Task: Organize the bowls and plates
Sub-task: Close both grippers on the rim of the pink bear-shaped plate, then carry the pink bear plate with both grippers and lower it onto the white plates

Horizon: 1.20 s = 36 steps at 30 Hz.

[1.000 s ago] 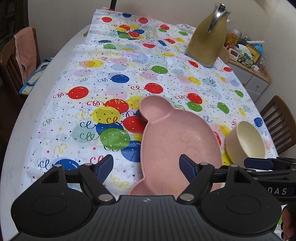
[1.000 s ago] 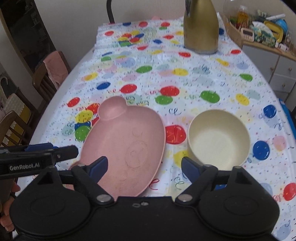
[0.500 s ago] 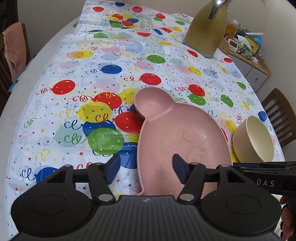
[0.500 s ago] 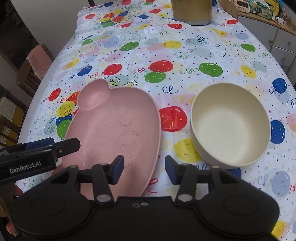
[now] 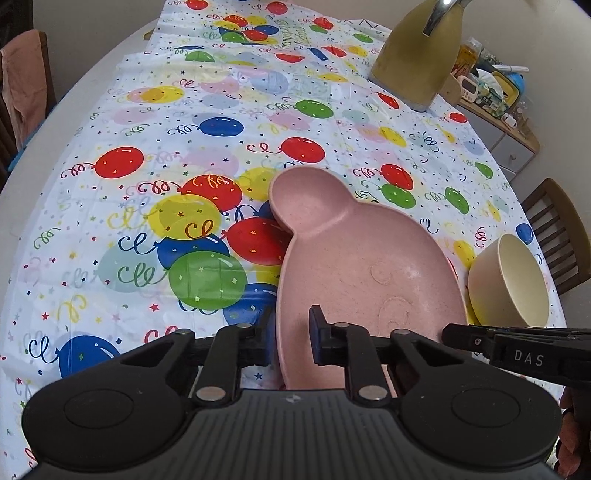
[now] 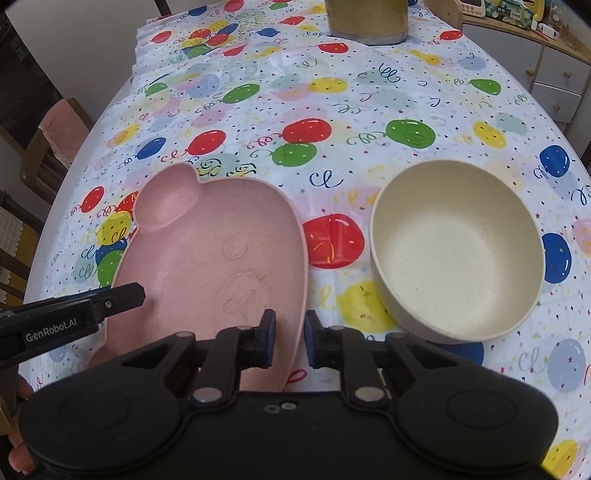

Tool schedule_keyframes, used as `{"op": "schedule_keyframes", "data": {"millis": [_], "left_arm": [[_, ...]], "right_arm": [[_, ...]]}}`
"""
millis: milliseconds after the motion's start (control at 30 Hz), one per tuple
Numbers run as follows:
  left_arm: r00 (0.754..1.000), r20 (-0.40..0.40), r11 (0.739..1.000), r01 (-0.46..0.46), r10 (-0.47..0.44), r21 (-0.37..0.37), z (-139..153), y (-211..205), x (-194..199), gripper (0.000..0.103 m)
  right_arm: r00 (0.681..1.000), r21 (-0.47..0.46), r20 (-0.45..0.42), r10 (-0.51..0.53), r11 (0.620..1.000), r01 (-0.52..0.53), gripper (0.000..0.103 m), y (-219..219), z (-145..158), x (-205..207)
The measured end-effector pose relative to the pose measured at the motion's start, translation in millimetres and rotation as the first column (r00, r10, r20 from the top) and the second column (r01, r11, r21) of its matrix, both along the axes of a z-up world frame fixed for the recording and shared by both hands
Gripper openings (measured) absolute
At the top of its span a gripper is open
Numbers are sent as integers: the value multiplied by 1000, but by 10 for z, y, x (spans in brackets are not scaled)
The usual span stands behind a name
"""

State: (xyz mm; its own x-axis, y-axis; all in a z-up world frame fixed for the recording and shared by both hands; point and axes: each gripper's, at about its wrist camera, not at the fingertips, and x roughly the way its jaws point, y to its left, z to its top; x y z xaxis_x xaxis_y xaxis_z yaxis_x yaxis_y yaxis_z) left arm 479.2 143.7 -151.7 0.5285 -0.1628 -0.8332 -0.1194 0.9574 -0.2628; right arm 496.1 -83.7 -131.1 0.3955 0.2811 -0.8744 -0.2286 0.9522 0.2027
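A pink plate (image 5: 362,258) (image 6: 207,251) with a round ear-shaped lobe lies on the balloon-print tablecloth (image 5: 184,147). My left gripper (image 5: 291,334) straddles the plate's near left rim. Its jaws are closing and the pads press the rim from both sides. My right gripper (image 6: 290,334) does the same on the plate's near right rim, also closing with the rim between its pads. Each gripper's tip shows in the other's view: left gripper (image 6: 122,295), right gripper (image 5: 458,334). A cream bowl (image 6: 454,251) (image 5: 513,280) stands upright just right of the plate, apart from it.
A gold thermos jug (image 5: 413,62) (image 6: 369,18) stands at the table's far right. Wooden chairs flank the table: one (image 5: 557,229) on the right and one draped with pink cloth (image 6: 55,147) on the left. A cluttered cabinet (image 6: 554,74) stands beyond the right edge.
Both grippers have come down and closer to the pink plate. Their jaws went from wide apart to narrow, each now clamped around one side of the plate's near rim.
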Motion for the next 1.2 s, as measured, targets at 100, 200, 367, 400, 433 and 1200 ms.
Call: {"op": "schedule_keyframes", "data": {"millis": [100, 200, 367, 400, 433, 1200], "left_arm": [[1000, -6, 1000, 0, 0, 3, 5, 4, 5, 16], [1000, -12, 1000, -6, 6, 1, 17, 25, 5, 16], [1000, 11, 1000, -12, 12, -4, 124, 87, -21, 16], [1000, 18, 1000, -12, 12, -2, 161, 98, -26, 16], [1000, 26, 1000, -13, 13, -3, 205, 114, -33, 16], [995, 91, 997, 36, -42, 63, 1186, -393, -894, 16]], "right_arm": [[1000, -6, 1, -10, 1000, 10, 7, -11, -5, 6], [1000, -6, 2, -13, 1000, 13, 7, -8, 7, 5], [999, -3, 38, -2, 1000, 2, 6, 29, 95, -10], [999, -1, 45, 1, 1000, -1, 6, 38, 119, -11], [998, 1, 55, 4, 1000, -4, 6, 46, 153, -13], [989, 71, 140, 56, 995, -66, 6, -325, 1009, -671]]}}
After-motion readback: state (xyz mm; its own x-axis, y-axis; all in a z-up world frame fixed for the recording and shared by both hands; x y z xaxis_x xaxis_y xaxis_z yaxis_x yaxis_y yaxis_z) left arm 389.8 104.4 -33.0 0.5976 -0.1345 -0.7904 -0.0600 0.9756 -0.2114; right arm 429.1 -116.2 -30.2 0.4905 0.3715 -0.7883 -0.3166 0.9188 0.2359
